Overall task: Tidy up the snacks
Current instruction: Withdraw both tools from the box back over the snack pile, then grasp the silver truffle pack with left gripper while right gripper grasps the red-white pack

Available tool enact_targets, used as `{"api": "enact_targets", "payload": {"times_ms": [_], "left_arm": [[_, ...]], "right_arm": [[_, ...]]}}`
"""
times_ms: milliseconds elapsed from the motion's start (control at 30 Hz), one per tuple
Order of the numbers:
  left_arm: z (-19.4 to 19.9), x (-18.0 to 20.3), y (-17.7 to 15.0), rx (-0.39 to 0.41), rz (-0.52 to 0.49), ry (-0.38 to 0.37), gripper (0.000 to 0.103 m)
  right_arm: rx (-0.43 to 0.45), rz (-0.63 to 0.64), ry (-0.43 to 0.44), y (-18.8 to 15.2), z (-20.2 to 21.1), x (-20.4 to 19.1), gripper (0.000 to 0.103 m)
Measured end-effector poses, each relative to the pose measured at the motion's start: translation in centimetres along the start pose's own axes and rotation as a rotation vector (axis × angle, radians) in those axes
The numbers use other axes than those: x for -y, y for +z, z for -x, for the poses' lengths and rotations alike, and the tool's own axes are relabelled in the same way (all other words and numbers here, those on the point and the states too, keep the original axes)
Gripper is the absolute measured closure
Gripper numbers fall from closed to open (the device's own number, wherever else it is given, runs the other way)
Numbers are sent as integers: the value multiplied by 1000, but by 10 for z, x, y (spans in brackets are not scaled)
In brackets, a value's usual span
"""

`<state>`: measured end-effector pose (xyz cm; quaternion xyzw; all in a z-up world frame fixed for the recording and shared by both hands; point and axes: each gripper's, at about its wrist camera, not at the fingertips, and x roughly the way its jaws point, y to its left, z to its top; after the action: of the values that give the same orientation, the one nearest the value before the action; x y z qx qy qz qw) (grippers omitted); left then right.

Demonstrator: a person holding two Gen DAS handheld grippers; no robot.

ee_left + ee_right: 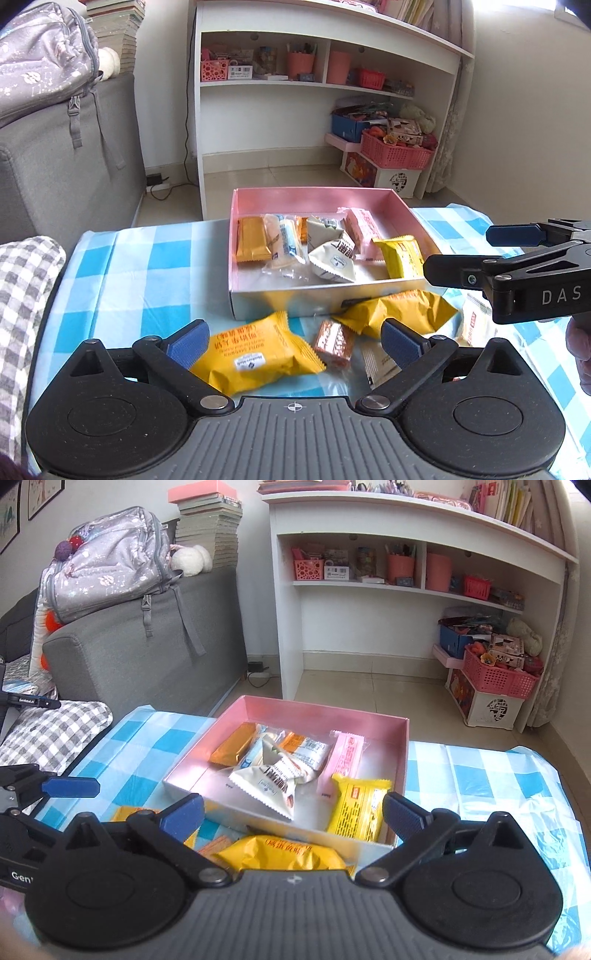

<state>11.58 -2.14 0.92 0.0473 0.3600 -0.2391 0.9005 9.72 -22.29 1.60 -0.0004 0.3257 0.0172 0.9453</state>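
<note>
A pink-lined box (314, 195) (314, 710) stands on the blue-checked table and holds several packs: an orange one (253, 243), white ones (273, 786), a pink bar (345, 758) and a yellow pack (400, 256) (360, 808). In front of the box lie a yellow pack (255, 360), an orange-brown wafer (334, 341), a white sachet (380, 363) and a second yellow pack (399, 310) (280, 853). My left gripper (294, 341) is open above these loose packs, holding nothing. My right gripper (293, 816) (458, 251) is open and empty over the box's near right corner.
A white shelf unit (325, 85) stands on the floor behind the table, with a pink basket (397, 149) beside it. A grey sofa (147, 657) with a backpack (110, 561) is at the left. A checked cushion (26, 295) lies by the table's left edge.
</note>
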Motion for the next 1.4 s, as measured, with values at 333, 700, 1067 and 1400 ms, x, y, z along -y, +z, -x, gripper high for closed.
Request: {"api": "enact_targets", "payload": {"times_ms": [333, 700, 1067, 1400], "left_arm": [[31, -12, -43, -6, -14, 30, 1], [25, -27, -87, -32, -59, -29, 1], [-7, 2, -121, -103, -223, -72, 1], [-10, 2, -122, -73, -225, -84, 0]], "right_arm": [[24, 21, 46, -29, 31, -22, 0], [10, 65, 40, -66, 37, -12, 0], [-150, 136, 79, -118, 14, -12, 0], [-143, 189, 74, -138, 12, -13, 0]]}}
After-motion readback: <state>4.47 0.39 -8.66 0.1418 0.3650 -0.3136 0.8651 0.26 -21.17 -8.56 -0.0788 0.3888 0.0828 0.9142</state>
